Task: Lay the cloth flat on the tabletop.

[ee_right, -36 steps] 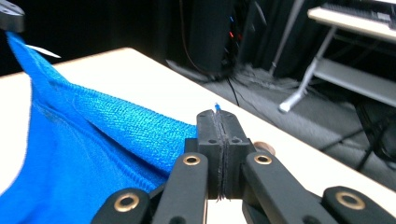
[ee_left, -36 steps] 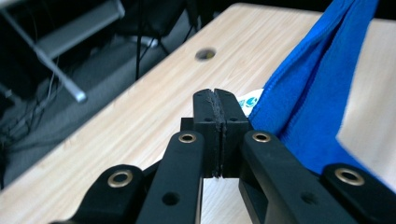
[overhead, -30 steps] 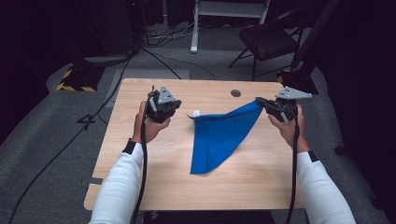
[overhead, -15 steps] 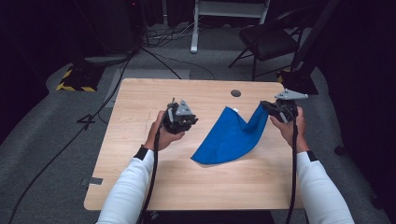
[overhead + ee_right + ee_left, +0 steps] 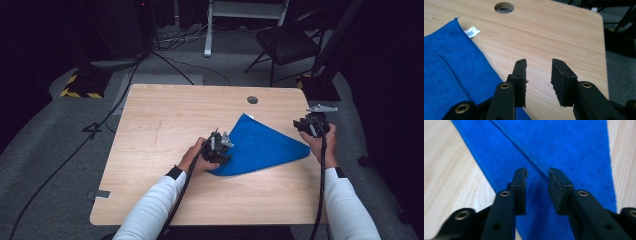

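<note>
the blue cloth (image 5: 260,145) lies flat on the worktop (image 5: 165,120), in the centre-right of the high view, folded over into a rough triangle with its point toward the upper middle of the frame and its long side running down to the right. judging by the diagonal fold line, the work in hand is folding it, and both corners now seem to be set down rather than held.

the left gripper (image 5: 218,148) sits at the lower left tip of the cloth. in the left gripper view its jaws have just been opening and stand spread above the fabric, one on each side of the fold line, with no cloth pinched between them (image 5: 537,173). the right gripper (image 5: 311,123) is at the cloth's right corner, near the worktop's right edge. its jaws have also just been opening, and in the right gripper view they stand apart over bare wood (image 5: 538,62), with the cloth's edge just to their left and nothing between them.

a small white tag (image 5: 472,32) sticks out at the cloth's upper corner, close to the round hole (image 5: 504,7) in the worktop. the left half of the worktop is bare and gives wide room for moving. on the right there is little margin, since the cloth's corner lies close to the edge. a chair (image 5: 290,42) stands well beyond the far edge.
</note>
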A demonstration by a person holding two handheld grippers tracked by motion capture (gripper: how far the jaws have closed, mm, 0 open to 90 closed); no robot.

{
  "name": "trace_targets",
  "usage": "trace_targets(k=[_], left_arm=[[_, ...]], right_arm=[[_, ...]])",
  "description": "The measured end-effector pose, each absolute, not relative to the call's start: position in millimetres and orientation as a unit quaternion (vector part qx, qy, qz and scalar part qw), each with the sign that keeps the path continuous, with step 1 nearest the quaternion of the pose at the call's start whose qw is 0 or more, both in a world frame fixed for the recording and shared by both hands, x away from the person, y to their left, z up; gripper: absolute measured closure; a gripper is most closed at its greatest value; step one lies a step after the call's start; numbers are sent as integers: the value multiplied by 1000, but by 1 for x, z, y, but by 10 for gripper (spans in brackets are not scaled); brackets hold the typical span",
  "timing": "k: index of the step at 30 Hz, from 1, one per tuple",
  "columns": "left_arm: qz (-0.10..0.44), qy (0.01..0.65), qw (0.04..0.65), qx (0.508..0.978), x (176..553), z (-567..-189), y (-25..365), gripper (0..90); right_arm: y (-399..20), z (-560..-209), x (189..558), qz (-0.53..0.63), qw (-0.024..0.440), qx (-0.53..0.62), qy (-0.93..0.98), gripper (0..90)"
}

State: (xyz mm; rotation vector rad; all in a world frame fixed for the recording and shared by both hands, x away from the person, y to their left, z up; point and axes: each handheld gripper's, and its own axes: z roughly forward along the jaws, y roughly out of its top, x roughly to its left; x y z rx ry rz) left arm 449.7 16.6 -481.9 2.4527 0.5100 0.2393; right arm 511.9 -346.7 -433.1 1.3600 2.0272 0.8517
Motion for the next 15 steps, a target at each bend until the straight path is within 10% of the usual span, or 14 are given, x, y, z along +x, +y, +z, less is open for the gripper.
trace_targets(k=[7,15], left_arm=[[64,200,323,923,451,-487,28,882],[63,207,328,920,435,-488,35,885]], right_arm=[[-316,-435,499,369,236,419,795,586],[-241,-453,503,381,157,348,842,548]])
